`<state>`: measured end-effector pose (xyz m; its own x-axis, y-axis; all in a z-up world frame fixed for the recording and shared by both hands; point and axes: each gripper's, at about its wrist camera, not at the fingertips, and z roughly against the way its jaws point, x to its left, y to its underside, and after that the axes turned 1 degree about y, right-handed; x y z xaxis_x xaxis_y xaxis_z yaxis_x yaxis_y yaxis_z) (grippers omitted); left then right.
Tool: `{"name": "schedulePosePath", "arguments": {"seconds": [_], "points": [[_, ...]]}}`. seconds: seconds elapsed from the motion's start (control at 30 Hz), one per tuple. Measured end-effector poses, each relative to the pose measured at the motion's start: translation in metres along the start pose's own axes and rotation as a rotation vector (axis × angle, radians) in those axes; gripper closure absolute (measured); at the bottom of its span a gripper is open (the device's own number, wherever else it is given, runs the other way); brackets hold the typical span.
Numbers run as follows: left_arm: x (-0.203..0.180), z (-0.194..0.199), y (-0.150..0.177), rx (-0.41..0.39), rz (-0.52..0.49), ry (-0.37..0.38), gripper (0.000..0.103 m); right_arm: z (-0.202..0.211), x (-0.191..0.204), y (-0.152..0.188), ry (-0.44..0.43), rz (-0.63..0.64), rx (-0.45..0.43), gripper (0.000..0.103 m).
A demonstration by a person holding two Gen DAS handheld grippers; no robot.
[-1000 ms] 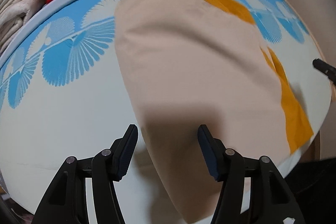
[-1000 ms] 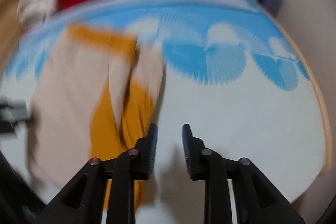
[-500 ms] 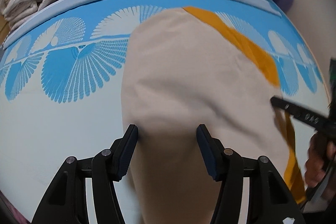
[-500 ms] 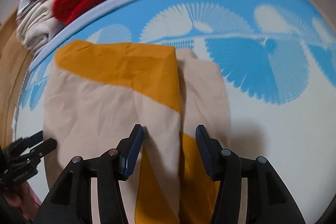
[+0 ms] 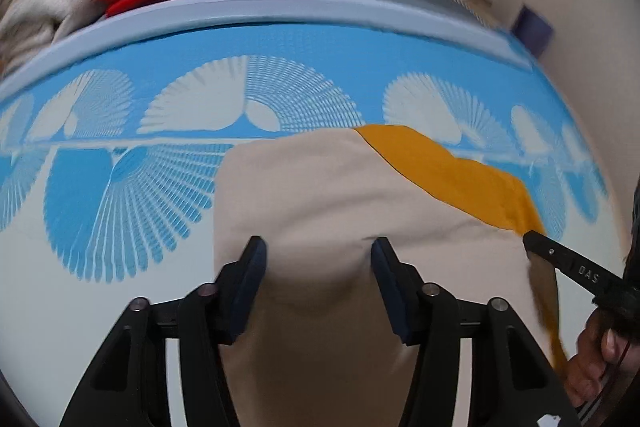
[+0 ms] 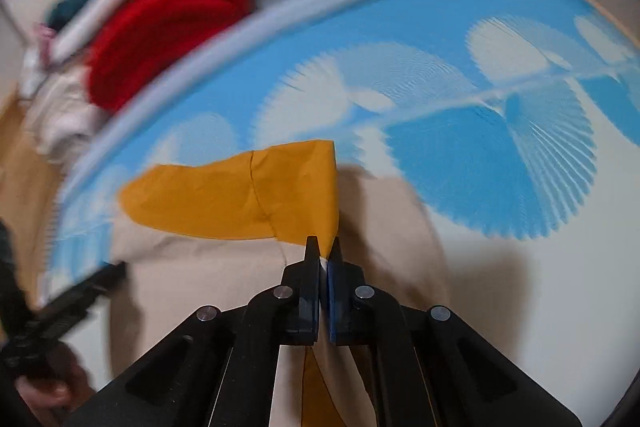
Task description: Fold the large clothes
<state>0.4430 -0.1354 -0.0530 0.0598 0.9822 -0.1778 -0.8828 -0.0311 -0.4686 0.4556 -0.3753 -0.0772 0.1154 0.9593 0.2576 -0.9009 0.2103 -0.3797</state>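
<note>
my right gripper [image 6: 323, 247] pinches the garment [image 6: 248, 195] by a thin edge; it may slip. my left gripper [image 5: 316, 259] is spread over it, so the lifted cloth could drag askew.

Right claw [image 6: 323, 247]: fingers pressed together, the edge of a garment [image 6: 224, 279] pinched between the tips at the orange panel's [image 6: 236, 201] lower right corner.
Garment: beige cloth with an orange panel across its far end, spread on the bed [image 6: 540, 267]; a beige strip is seen to the right of the claw, orange cloth below it.
Bed: white cover printed with blue fan shapes, a pale blue border along the far edge.
Red blanket [image 6: 160, 35]: folded, beyond the bed's far edge, pale folded cloths [image 6: 60, 107] beside it; blurred.
Left claw [image 6: 96, 281]: seen at the left edge over the garment, blurred; a hand [image 6: 44, 393] is seen beneath it.
</note>
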Motion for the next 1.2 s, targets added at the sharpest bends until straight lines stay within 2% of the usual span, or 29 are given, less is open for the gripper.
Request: {"name": "schedulePosePath", "arguments": {"seconds": [0.17, 0.33, 0.37, 0.43, 0.53, 0.67, 0.77, 0.83, 0.9, 0.93, 1.03, 1.1, 1.2], "points": [[-0.005, -0.033, 0.005, 0.076, -0.075, -0.048, 0.052, -0.031, 0.002, 0.006, 0.096, 0.024, 0.091, 0.1], [-0.012, -0.027, 0.007, 0.057, -0.121, -0.045, 0.049, -0.044, 0.003, 0.007, 0.133, 0.045, 0.117, 0.097], [-0.012, -0.023, 0.007, 0.05, -0.125, -0.043, 0.048, -0.042, 0.004, 0.007, 0.135, 0.055, 0.11, 0.093], [-0.011, -0.009, 0.005, 0.035, -0.111, -0.04, 0.046, -0.035, 0.004, 0.003, 0.139, 0.067, 0.089, 0.079], [-0.006, 0.024, 0.002, -0.019, -0.067, -0.031, 0.042, -0.01, 0.007, 0.0, 0.168, 0.09, 0.015, 0.067], [0.0, 0.069, 0.01, -0.087, -0.051, -0.023, 0.041, 0.037, 0.018, -0.001, 0.183, 0.139, -0.12, 0.06], [0.007, 0.084, 0.022, -0.044, -0.063, -0.015, 0.041, 0.067, 0.028, 0.008, 0.16, 0.18, -0.145, 0.059], [0.012, 0.093, 0.031, 0.01, -0.059, -0.036, 0.045, 0.085, 0.038, 0.02, 0.107, 0.229, -0.123, 0.058], [0.016, 0.106, 0.043, 0.058, -0.044, -0.033, 0.057, 0.1, 0.051, 0.036, 0.079, 0.318, -0.093, 0.058], [0.016, 0.114, 0.052, 0.084, -0.056, -0.023, 0.064, 0.105, 0.058, 0.049, 0.075, 0.371, -0.074, 0.058], [0.004, 0.133, 0.08, 0.106, -0.127, -0.011, 0.07, 0.112, 0.068, 0.087, 0.058, 0.49, 0.005, 0.058], [-0.005, 0.137, 0.1, 0.127, -0.161, 0.025, 0.071, 0.103, 0.068, 0.109, 0.054, 0.525, 0.098, 0.058], [-0.017, 0.119, 0.131, 0.21, -0.202, 0.073, 0.073, 0.068, 0.055, 0.142, 0.135, 0.569, 0.297, 0.058]]}}
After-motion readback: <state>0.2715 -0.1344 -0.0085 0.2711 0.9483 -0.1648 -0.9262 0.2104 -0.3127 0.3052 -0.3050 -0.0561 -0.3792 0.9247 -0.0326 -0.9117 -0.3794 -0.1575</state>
